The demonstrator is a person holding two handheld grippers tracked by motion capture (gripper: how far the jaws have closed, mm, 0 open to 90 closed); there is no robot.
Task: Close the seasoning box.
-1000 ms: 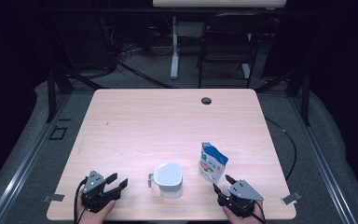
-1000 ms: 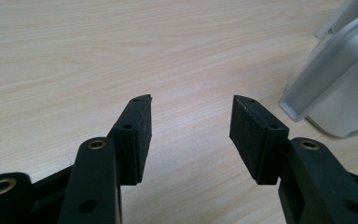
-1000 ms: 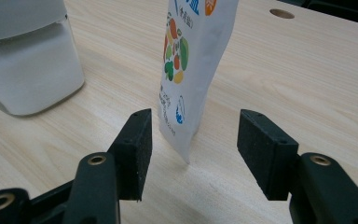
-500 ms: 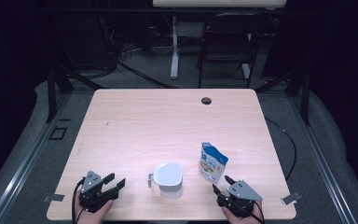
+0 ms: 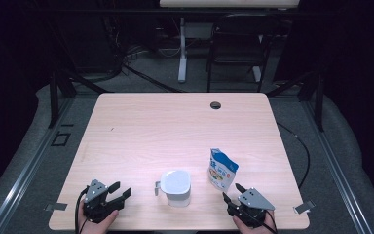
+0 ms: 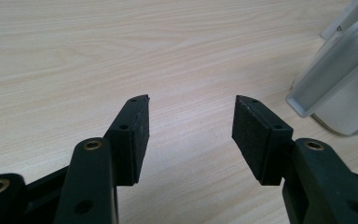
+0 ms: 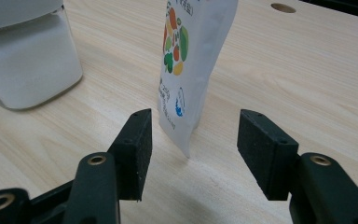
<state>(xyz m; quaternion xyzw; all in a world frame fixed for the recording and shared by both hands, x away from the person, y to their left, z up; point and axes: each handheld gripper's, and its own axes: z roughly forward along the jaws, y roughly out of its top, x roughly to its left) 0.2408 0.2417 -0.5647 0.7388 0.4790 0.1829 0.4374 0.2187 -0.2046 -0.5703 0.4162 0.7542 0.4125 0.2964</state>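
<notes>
A white lidded container with a small handle (image 5: 176,186) stands near the table's front edge, and its corner shows at the right of the left gripper view (image 6: 342,79). A blue-and-white printed pouch (image 5: 222,169) stands upright to its right. My left gripper (image 5: 120,190) rests at the front left, open, nothing between its jaws (image 6: 190,123). My right gripper (image 5: 230,192) is at the front right, open, just short of the pouch (image 7: 193,65), which stands a little beyond the gap between the jaws (image 7: 193,135). The container (image 7: 25,56) shows at that view's left.
The light wooden table (image 5: 175,126) has a round cable hole (image 5: 215,105) near its far edge. Chairs and desk legs stand on the dark floor beyond. Tape marks sit at the front corners.
Both grippers have barely shifted. Container and pouch stay put.
</notes>
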